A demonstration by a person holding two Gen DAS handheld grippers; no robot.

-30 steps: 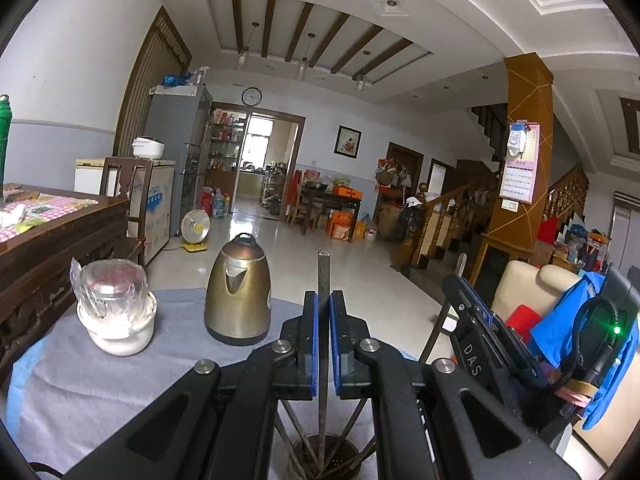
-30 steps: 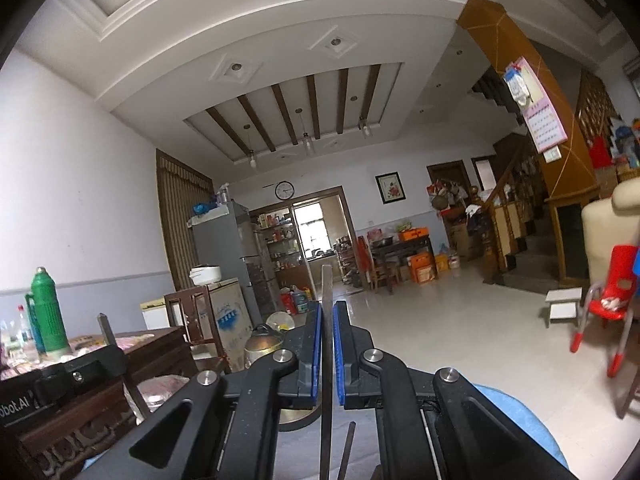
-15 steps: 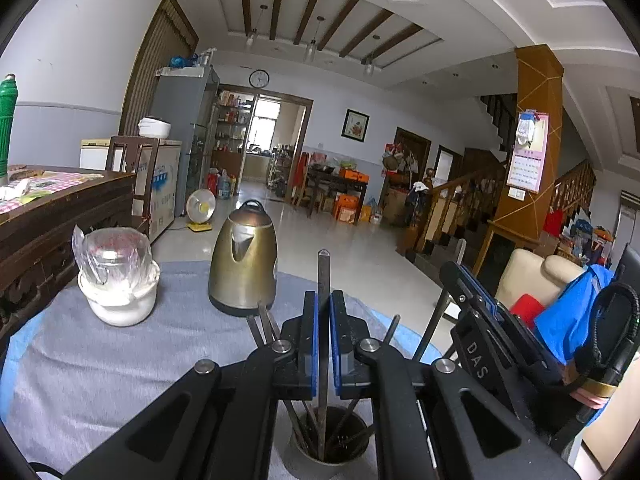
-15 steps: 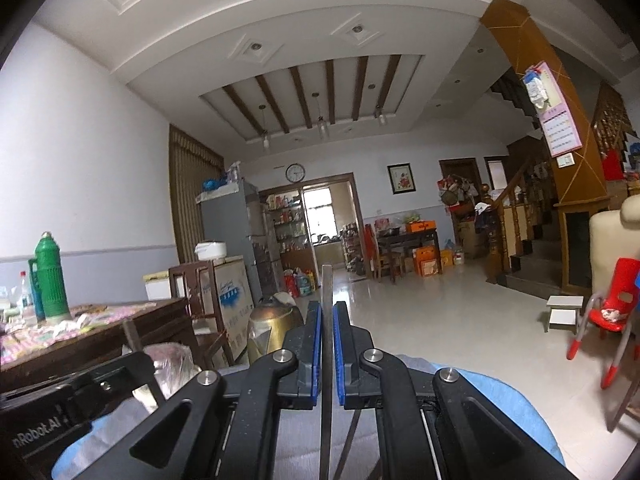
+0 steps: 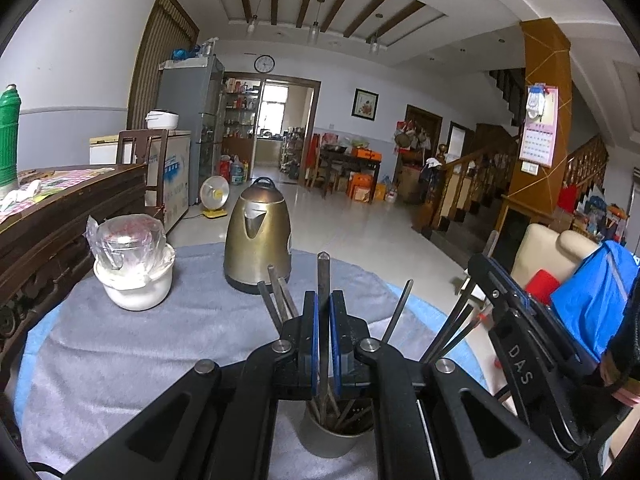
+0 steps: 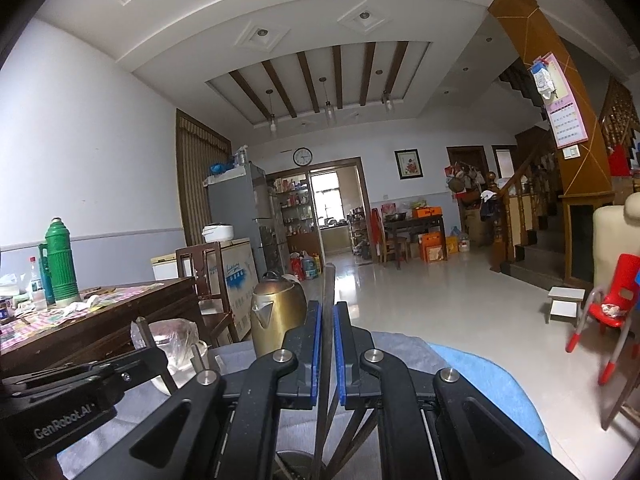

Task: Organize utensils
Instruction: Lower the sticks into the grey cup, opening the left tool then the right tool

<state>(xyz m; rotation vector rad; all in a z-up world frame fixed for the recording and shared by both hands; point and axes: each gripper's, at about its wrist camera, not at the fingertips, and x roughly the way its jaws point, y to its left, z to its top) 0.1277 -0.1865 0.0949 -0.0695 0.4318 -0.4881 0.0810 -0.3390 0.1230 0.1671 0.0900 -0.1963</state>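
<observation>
My left gripper is shut on a dark metal chopstick that stands upright, its lower end inside a grey utensil cup. Several more chopsticks lean out of that cup. My right gripper is shut on another dark chopstick, also upright; the cup's rim shows just below it. The right gripper's body shows at the right of the left wrist view, beside the cup.
A brass kettle and a white pot holding a plastic-wrapped glass stand on the grey cloth of the round table. A dark wooden table with a green thermos stands left. A red chair is at the right.
Both wrist views have tilted downward. The cup and more of its chopsticks have come into the left wrist view, and the kettle now shows clearly in the right wrist view. Both grips are unchanged.
</observation>
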